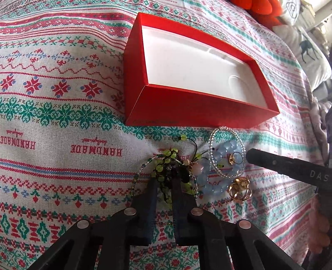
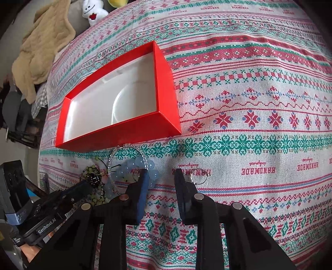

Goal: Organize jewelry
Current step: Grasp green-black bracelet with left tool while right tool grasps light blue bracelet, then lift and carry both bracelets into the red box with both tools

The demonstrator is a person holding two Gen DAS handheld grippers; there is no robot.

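An open red box (image 1: 193, 103) with a white inside stands on the patterned cloth; it also shows in the right wrist view (image 2: 166, 83). In front of it lies a heap of jewelry: a green and black bead bracelet (image 1: 166, 164), a blue bead bracelet (image 1: 207, 176), a clear bead ring (image 1: 217, 133) and gold rings (image 1: 240, 188). My left gripper (image 1: 165, 183) is closed on the green and black bracelet. My right gripper (image 2: 160, 176) is open, just right of the blue bracelet (image 2: 143, 164). A thin hoop earring (image 2: 199, 176) lies by its right finger.
The patterned cloth (image 1: 62, 124) covers the whole surface. A beige blanket (image 2: 41, 45) and a white plush toy (image 2: 93, 10) lie beyond the far left edge in the right wrist view. An orange object (image 1: 261, 10) and a deer-print cushion (image 1: 307, 47) sit at the far right.
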